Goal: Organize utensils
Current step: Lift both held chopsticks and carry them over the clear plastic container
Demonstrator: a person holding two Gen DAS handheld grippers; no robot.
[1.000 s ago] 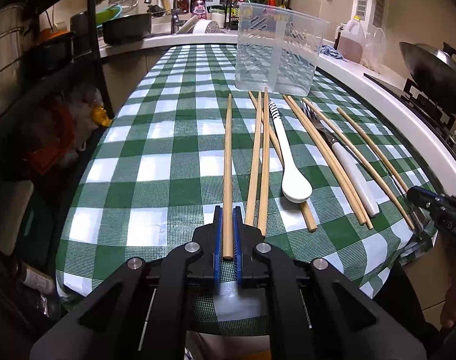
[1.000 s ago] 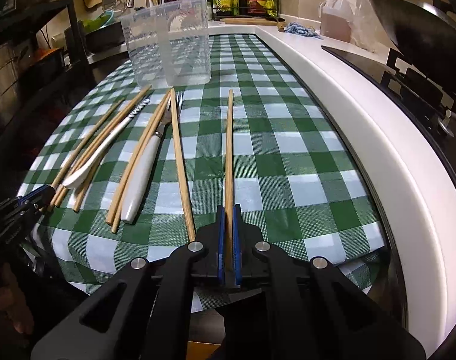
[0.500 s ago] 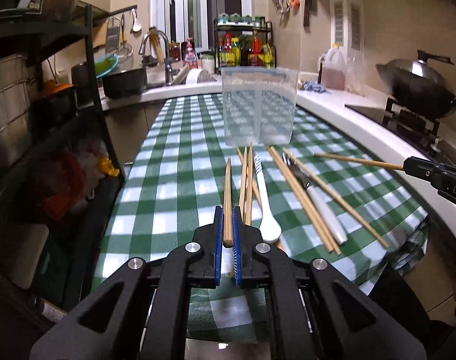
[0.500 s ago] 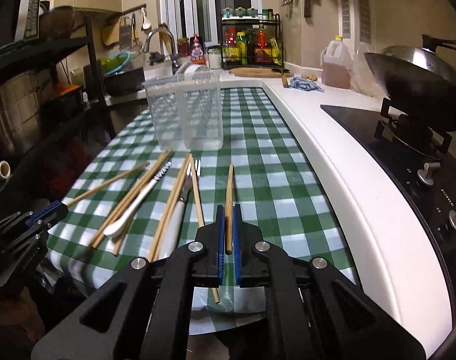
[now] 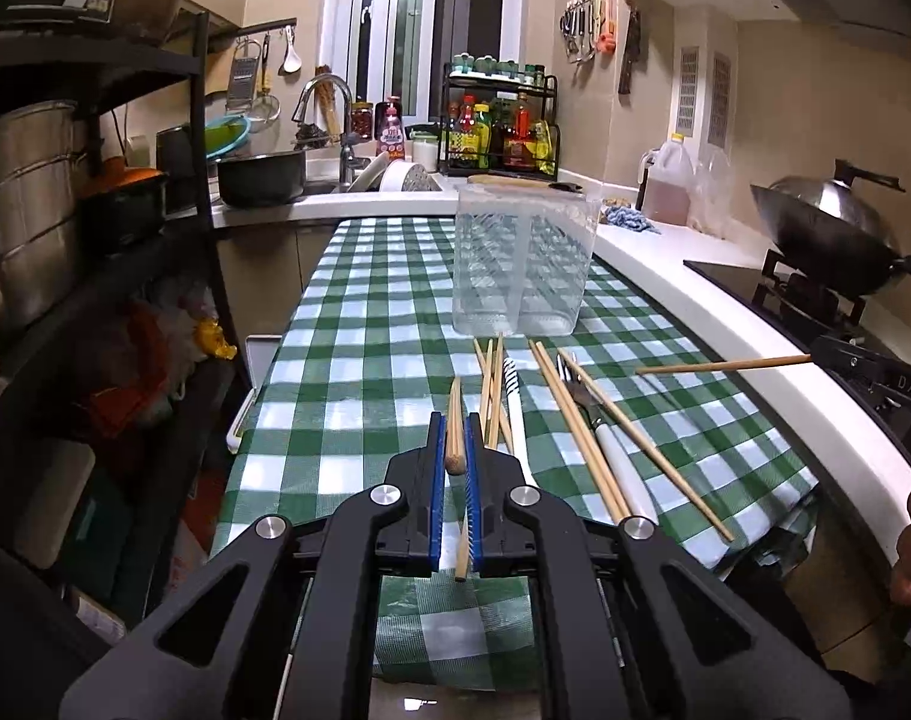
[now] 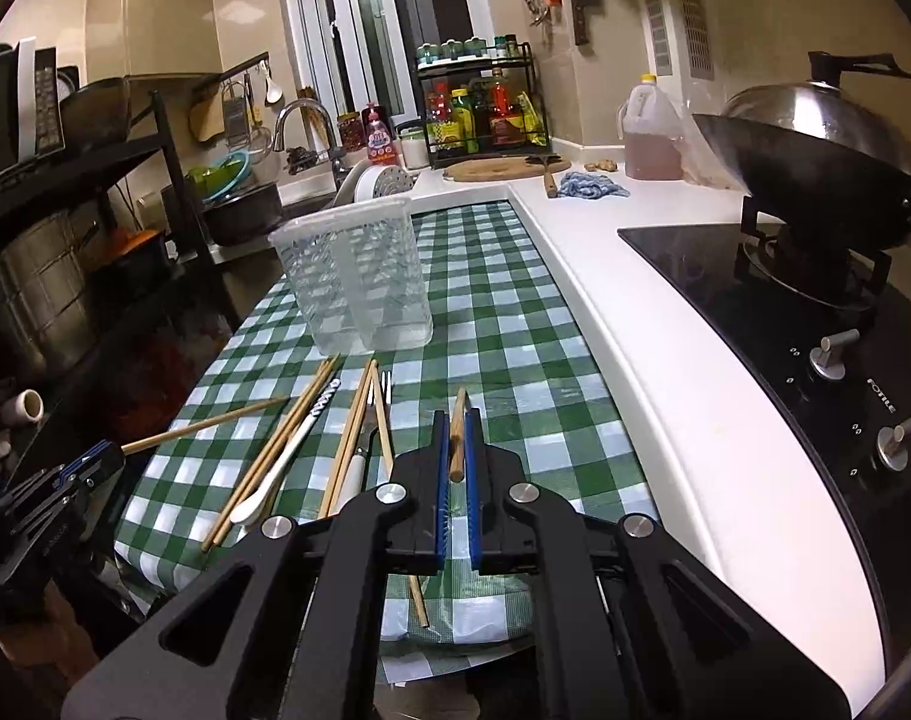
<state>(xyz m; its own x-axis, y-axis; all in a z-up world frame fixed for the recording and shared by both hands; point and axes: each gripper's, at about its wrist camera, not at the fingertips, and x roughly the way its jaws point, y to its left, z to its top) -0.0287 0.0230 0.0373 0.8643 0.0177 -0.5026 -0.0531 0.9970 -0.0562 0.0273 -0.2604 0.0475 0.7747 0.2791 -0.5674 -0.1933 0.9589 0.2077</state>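
A person stands at a kitchen table covered by a green-and-white checked cloth [image 5: 359,360], holding a black two-finger gripper in each hand.

The left gripper [image 5: 455,438] is closed tight on one wooden chopstick [image 5: 455,420], which lies between its blue pads [image 5: 436,468] and points straight ahead, raised off the cloth. The right gripper [image 6: 454,438] is likewise clamped shut on a second chopstick [image 6: 457,426], also lifted clear of the table and pointing forward.

Ahead of both grippers, further along the table, stands a clear plastic utensil holder [image 5: 521,264] with a divider down its middle, upright on the cloth.

Between the grippers and that holder, the remaining utensils lie loose on the cloth: several more chopsticks [image 5: 581,420], a white spoon [image 6: 275,474] with a striped handle, and a white-handled fork [image 5: 605,444]. They sit just right of the left gripper and left of the right gripper, some overlapping.

Beyond the right gripper's right side runs a white counter [image 6: 635,360] with a black stove [image 6: 785,330] carrying a lidded wok [image 6: 815,144]. The sink [image 5: 335,180] sits far ahead, past the holder.
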